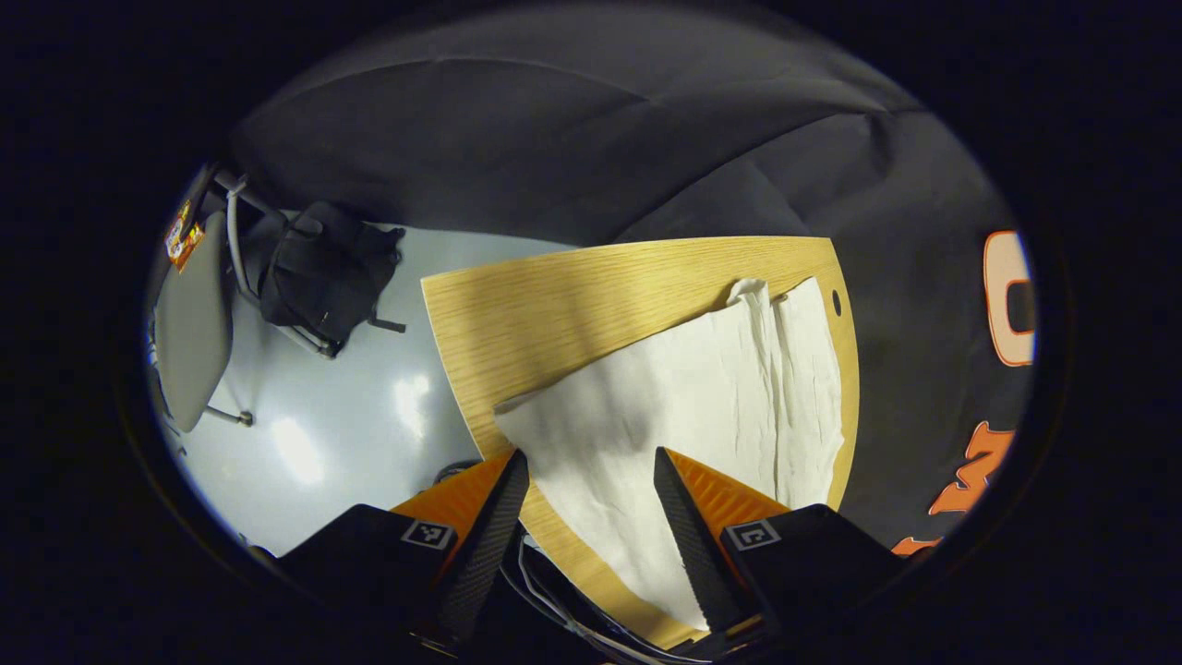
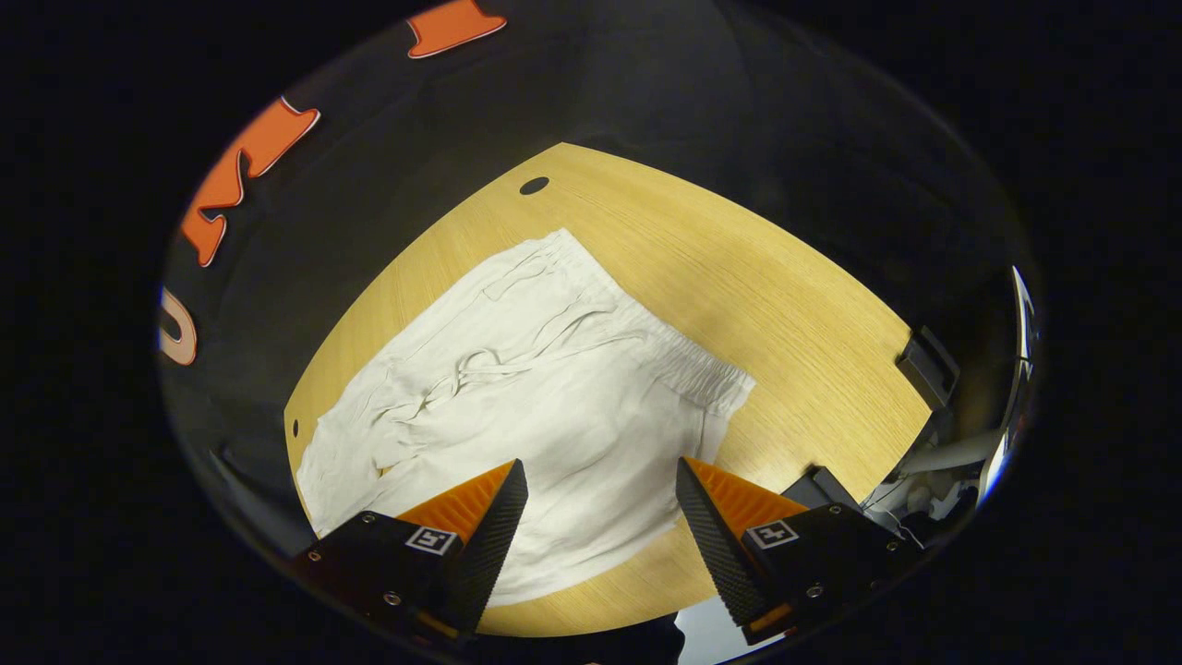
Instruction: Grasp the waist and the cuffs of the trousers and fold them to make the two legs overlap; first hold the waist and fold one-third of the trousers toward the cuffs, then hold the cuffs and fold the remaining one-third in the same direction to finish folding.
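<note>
White trousers (image 2: 517,388) lie spread flat on a light wooden table (image 2: 794,305). In the right gripper view the elastic waistband (image 2: 646,332) with its loose drawstring faces the far right side. My right gripper (image 2: 600,476) hovers open above the seat of the trousers near the table's near edge, holding nothing. In the left gripper view the leg end of the trousers (image 1: 683,406) reaches toward the camera, and the cloth is wrinkled along the far right. My left gripper (image 1: 591,462) is open above that cuff end, its fingers apart with only cloth seen between them.
The table (image 1: 554,314) has small round cable holes (image 2: 534,185) near its edges. Beyond its left edge in the left gripper view is a pale floor (image 1: 305,416) with a grey chair (image 1: 194,323) and a black bag (image 1: 323,268). Dark clamps (image 2: 923,365) sit at the table's right edge.
</note>
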`<state>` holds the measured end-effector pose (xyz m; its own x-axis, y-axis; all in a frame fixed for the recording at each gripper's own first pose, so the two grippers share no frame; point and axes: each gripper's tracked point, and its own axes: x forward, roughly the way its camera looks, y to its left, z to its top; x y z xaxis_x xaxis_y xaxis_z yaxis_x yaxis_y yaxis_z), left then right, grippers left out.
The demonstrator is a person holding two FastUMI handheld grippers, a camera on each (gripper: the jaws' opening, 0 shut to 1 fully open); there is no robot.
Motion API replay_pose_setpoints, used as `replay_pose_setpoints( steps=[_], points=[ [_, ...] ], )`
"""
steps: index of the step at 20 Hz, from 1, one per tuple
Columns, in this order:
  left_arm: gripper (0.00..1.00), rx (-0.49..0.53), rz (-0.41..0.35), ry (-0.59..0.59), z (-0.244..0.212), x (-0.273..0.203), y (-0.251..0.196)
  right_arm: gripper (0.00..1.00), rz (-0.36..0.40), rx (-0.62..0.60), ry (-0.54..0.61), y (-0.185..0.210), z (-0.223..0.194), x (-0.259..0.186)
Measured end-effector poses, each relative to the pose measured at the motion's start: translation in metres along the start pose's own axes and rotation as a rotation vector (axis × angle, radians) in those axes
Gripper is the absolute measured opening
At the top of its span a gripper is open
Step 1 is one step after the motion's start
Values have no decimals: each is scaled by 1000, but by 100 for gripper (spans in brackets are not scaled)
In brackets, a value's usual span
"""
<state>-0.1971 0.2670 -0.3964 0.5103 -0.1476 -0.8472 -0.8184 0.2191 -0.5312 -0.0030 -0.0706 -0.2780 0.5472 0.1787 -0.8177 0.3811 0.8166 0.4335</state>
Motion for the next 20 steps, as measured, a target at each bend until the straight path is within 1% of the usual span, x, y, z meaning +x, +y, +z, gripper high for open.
replay_pose_setpoints(
  steps=[3,4,5,6,8,9,10,11,13,15,17,18,20],
  points=[
    [92,-3,-42,-5,3,10,-16,98,4,25,-9,-10,6,7],
    [88,-2,-43,-7,4,12,-18,98,-6,36,-10,-15,7,10],
    [77,4,-31,-7,4,15,-19,98,-16,51,-8,-22,8,12],
    [73,20,-12,1,4,17,-17,98,-28,67,-8,-30,9,15],
    [53,37,8,6,3,23,-17,97,-49,108,-10,-45,11,23],
    [37,33,7,7,3,26,-19,97,-40,139,-3,-47,12,28],
    [31,21,9,3,4,27,-19,96,-23,178,4,-45,12,33],
    [14,7,12,0,4,30,-19,96,-10,221,6,-44,15,39],
    [8,1,14,-4,3,29,-20,95,-30,276,15,-52,16,48],
    [5,24,15,-21,6,28,-26,89,-73,278,23,-64,15,55],
    [5,65,20,-37,9,21,-36,85,-94,269,41,-69,14,60],
    [5,89,26,-55,14,19,-40,84,-105,274,52,-71,13,62],
    [5,122,38,-70,19,13,-49,83,-96,328,39,-68,26,68]
  ],
)
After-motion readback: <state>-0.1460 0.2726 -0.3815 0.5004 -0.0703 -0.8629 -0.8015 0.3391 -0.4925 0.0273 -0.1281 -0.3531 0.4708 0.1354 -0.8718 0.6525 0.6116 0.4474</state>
